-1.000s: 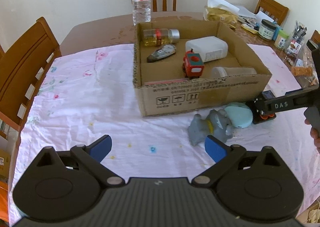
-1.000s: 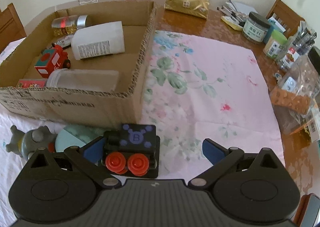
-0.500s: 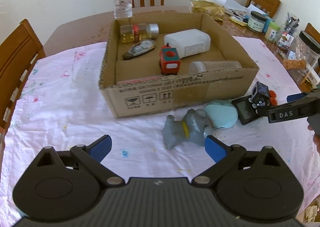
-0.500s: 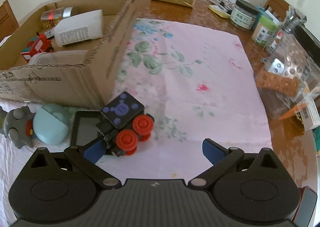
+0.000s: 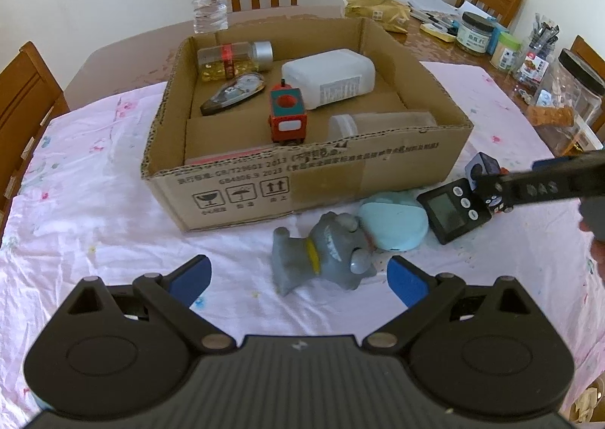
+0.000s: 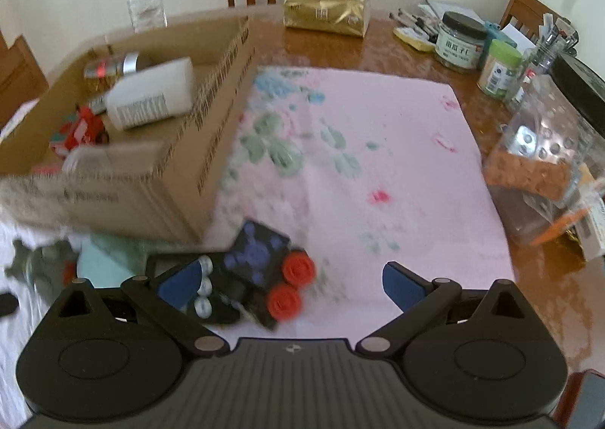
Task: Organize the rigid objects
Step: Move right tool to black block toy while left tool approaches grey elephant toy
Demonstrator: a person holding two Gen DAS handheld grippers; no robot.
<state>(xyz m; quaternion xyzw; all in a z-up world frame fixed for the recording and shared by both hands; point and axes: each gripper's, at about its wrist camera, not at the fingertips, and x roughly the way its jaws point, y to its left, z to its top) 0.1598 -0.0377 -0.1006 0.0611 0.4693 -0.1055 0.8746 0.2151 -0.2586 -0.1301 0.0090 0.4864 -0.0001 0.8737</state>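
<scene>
The black toy cube (image 6: 261,259) lies on the surface beside the cardboard box (image 5: 302,179), at about eleven o'clock from the spread right hand-held gripper (image 6: 291,283), much nearer than the spread, empty left hand-held gripper (image 5: 298,276).

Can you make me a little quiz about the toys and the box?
1. True or false: the red train is inside the box.
2. Which toy lies nearest the left gripper? A) grey dog B) timer C) black cube
3. Fill in: both grippers, also the right gripper, are ____.

Key: 1 true. 2 A. 3 open.
</scene>
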